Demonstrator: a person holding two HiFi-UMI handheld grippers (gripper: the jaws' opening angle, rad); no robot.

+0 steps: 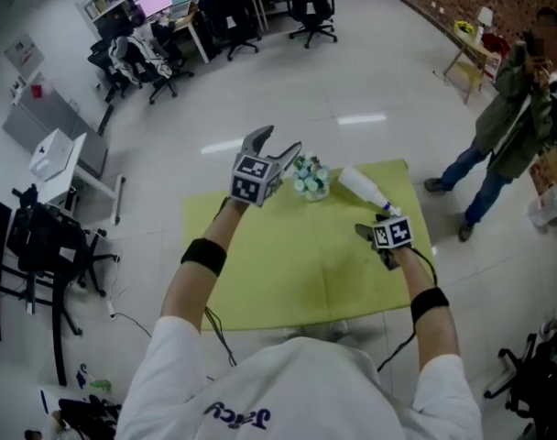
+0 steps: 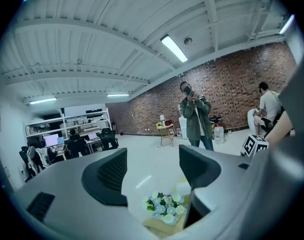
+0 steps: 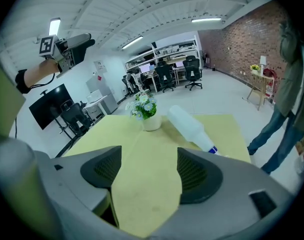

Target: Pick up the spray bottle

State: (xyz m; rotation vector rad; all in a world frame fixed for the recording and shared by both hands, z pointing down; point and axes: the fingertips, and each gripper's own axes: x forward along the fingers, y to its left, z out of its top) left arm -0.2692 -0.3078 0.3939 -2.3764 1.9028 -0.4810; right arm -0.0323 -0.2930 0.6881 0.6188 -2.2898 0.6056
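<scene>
Head view: the spray bottle lies on its side on the yellow table, just right of the flower pot, with its narrow end pointing away from the pot. The left gripper is raised just left of the pot. The right gripper is right of the pot, near the bottle's narrow end.

Left gripper view: jaws partly apart, nothing between them; the pot shows below.

Right gripper view: jaws apart and empty; the bottle lies beyond them, untouched.
</scene>
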